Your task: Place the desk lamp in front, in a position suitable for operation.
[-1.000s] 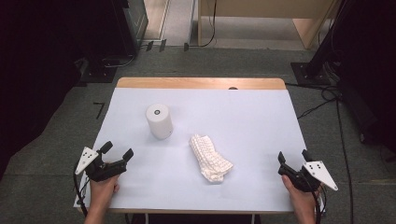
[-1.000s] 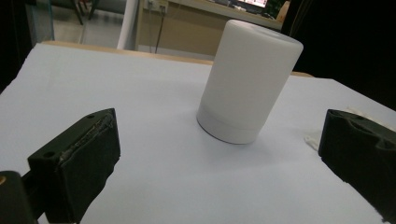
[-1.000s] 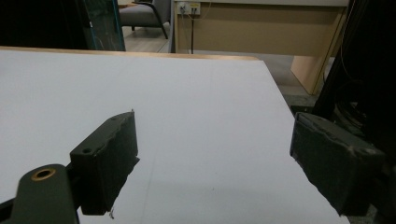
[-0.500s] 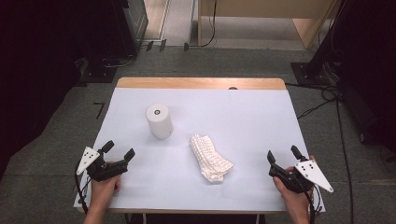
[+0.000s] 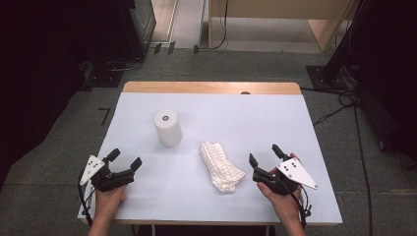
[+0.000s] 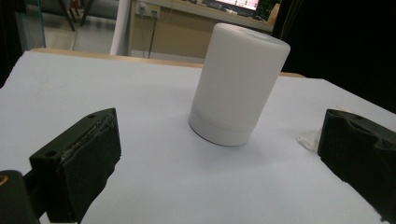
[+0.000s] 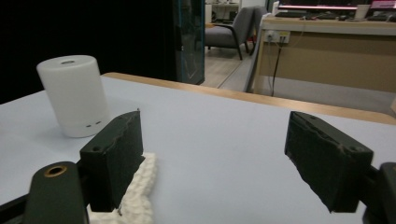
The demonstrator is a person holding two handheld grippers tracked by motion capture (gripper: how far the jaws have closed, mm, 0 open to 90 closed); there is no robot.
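Each black tool (image 5: 265, 156) has 2 jaws with ridged pads, a grey 3-cornered plate and trailing cable.

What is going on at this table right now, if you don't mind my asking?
A person holds a two-jaw gripper in each hand at a table covered in pale blue. The right gripper has swung in toward the crumpled white cloth from the right, its jaws apart, just narrowing a little, with nothing between them. The left gripper waits open near the front left, pointing toward the upright white cylinder. Neither thing is touched yet.
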